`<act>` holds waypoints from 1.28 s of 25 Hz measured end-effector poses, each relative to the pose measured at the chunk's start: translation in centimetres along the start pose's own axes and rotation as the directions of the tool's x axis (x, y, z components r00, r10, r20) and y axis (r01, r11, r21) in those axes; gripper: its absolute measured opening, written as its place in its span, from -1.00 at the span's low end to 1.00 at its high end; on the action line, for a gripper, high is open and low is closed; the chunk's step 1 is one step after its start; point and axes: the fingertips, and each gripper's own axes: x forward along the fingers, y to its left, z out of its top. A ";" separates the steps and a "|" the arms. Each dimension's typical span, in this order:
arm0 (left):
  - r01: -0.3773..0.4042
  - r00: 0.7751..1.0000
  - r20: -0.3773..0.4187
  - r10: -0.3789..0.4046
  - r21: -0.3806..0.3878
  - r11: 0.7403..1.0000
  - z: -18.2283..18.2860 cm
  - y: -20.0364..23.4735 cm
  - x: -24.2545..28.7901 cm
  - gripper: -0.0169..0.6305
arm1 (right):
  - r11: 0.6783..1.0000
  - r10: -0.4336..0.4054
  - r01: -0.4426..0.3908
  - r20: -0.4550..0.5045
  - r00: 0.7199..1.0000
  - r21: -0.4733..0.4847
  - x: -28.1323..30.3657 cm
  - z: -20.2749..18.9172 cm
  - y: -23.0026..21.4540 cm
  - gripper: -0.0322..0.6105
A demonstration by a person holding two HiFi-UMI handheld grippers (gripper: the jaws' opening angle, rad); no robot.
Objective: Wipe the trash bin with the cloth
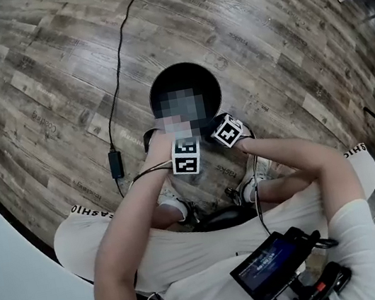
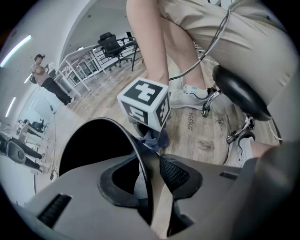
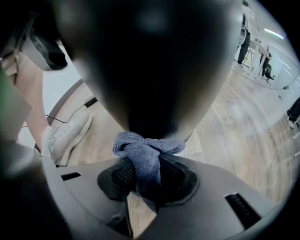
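The light bin [image 1: 197, 72], at frame centre, was judged best steadied by its thin rim [image 2: 134, 146], straddled unpinched by the part-open left gripper [image 2: 152, 176], while the soft cloth [image 3: 145, 157] was clamped in the right gripper [image 3: 147, 179].

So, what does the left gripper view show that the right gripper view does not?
Only the left gripper view: the trash bin's rim between the open jaws of the left hand-held gripper, and a black stool. Only the right gripper view: the blue cloth clamped in the right hand-held gripper's jaws. Both: the bin, the wooden floor, a white shoe.
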 end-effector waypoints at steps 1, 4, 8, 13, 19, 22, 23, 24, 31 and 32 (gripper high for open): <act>0.000 1.000 0.005 0.000 -0.011 1.000 -0.1 0.2 -0.3 -0.53 | 1.000 0.019 -0.019 0.015 1.000 0.001 -1.4 0.5 0.6 -0.57; 0.006 1.000 0.003 -0.006 -0.021 1.000 -0.6 0.5 -0.8 -0.43 | 0.998 0.045 -0.043 0.032 0.999 -0.036 -5.7 1.4 2.2 -0.57; 0.025 0.999 -0.022 -0.025 -0.014 1.000 -1.8 -0.2 -0.9 -0.42 | 0.998 0.060 -0.056 0.097 0.993 -0.042 -10.7 3.8 3.8 -0.57; 0.011 0.997 -0.082 -0.004 0.085 0.996 -2.4 -0.7 -0.3 -0.53 | 0.999 0.044 -0.044 0.167 0.985 -0.006 -13.7 7.0 4.0 -0.57; 0.008 0.998 -0.068 -0.001 0.115 0.993 -1.9 -1.1 0.0 -0.75 | 0.999 0.031 -0.033 0.128 0.991 0.012 -12.0 6.5 2.7 -0.57; 0.011 0.999 -0.052 -0.005 0.112 0.994 -1.7 -1.1 0.0 -0.75 | 0.999 0.015 -0.011 0.090 0.996 -0.047 -9.3 5.3 1.8 -0.57; 0.011 0.999 -0.050 -0.005 0.111 0.994 -1.5 -1.1 0.0 -0.75 | 0.998 0.009 -0.005 0.073 0.997 -0.063 -8.2 4.7 1.5 -0.57; 0.009 0.999 -0.047 -0.004 0.109 0.994 -1.4 -1.0 0.1 -0.75 | 0.997 0.003 0.002 0.060 0.998 -0.077 -6.9 4.2 1.1 -0.57; -0.022 0.999 -0.031 0.024 0.063 0.998 -0.4 -0.2 0.6 -0.75 | 0.996 -0.008 0.010 0.023 1.000 -0.092 3.5 -0.3 -0.9 -0.57; -0.027 0.999 -0.029 0.029 0.057 0.998 -0.2 -0.1 0.6 -0.75 | 0.996 -0.020 0.021 0.018 1.000 -0.088 4.6 -0.7 -1.1 -0.57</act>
